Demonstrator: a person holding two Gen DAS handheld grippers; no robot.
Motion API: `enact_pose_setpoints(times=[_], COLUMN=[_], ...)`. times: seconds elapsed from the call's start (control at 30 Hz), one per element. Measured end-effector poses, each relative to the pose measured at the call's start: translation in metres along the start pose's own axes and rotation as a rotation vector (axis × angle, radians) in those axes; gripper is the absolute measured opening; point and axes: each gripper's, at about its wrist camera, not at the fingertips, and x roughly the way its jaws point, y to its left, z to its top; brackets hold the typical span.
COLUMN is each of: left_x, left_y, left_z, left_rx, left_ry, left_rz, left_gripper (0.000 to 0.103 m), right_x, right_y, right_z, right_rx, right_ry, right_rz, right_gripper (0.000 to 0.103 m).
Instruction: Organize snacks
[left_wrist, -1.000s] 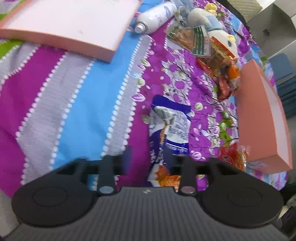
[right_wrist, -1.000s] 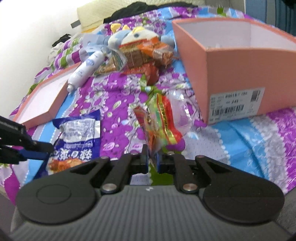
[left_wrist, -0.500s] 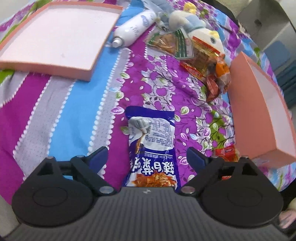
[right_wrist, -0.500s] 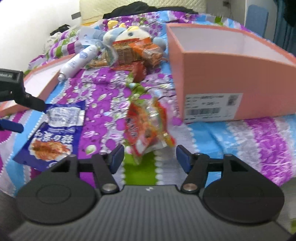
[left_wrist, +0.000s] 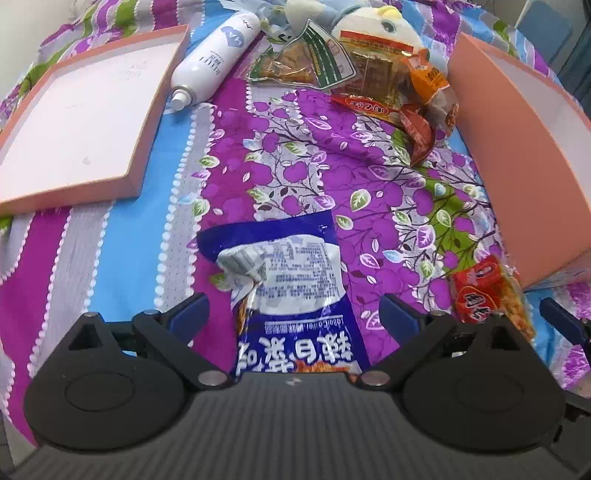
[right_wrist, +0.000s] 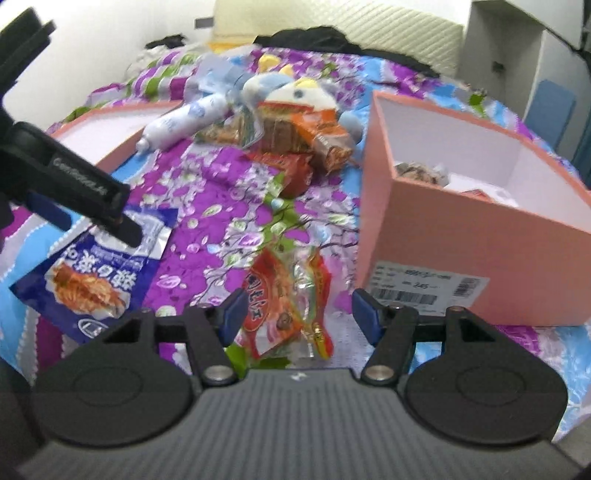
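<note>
A blue and white snack bag (left_wrist: 291, 291) lies flat on the bedspread between the wide-open fingers of my left gripper (left_wrist: 293, 314); it also shows in the right wrist view (right_wrist: 99, 273). A red snack packet (right_wrist: 284, 302) lies between the open fingers of my right gripper (right_wrist: 297, 310), just left of the pink box (right_wrist: 461, 236); the left wrist view shows it too (left_wrist: 487, 291). The box holds a few items. More snack packets (left_wrist: 369, 74) are piled against a plush toy (left_wrist: 369, 26) at the far side.
The pink box lid (left_wrist: 85, 118) lies open side up at the left. A white spray bottle (left_wrist: 218, 59) lies beside it. The pink box wall (left_wrist: 517, 155) stands along the right. My left gripper's arm (right_wrist: 66, 184) crosses the right wrist view's left side.
Both grippers opened, the right one letting go of the red packet, which now lies on the bed. Both drew back and tilted up; the blue bag lies flat.
</note>
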Motion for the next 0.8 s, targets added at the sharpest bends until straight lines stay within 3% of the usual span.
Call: enact_pose_setpoints(times=[0.2,0.3,0.43,0.53,0.7,0.77,0.8], left_x=[0.015,0.030,0.041,0.038,0.028,0.020,0.015], left_y=[-0.010,-0.014,-0.013,-0.015,-0.015,-0.015,-0.015], left_z=[0.005,0.003,-0.004,-0.003,0.001,0.000,0.000], left_rx=[0.065,0.098,0.100,0.110,0.116,0.112,0.114], left_ry=[-0.006,0.040,0.043,0.023,0.005,-0.004,-0.013], left_rz=[0.051,0.043,0.057,0.074,0.074,0.057,0.049], left_gripper=[0.100,0.098,0.091,0.078,0.063,0.060,0.060], right_x=[0.017,0.024,0.025,0.024,0.023,0.019,0.017], right_y=[0.006,0.011,0.009,0.011,0.003,-0.001,-0.002], right_z=[-0.002,-0.004,-0.006,-0.006,0.000,0.002,0.003], right_rx=[-0.031,-0.053,-0.028,-0.051,0.015,0.049,0.061], right_ry=[0.052,0.072,0.081,0.087,0.101,0.097,0.098], right_rz=[0.032,0.030,0.038,0.013,-0.007,-0.006,-0.003], right_gripper=[0.063,0.063,0.058,0.046,0.038,0.028,0.014])
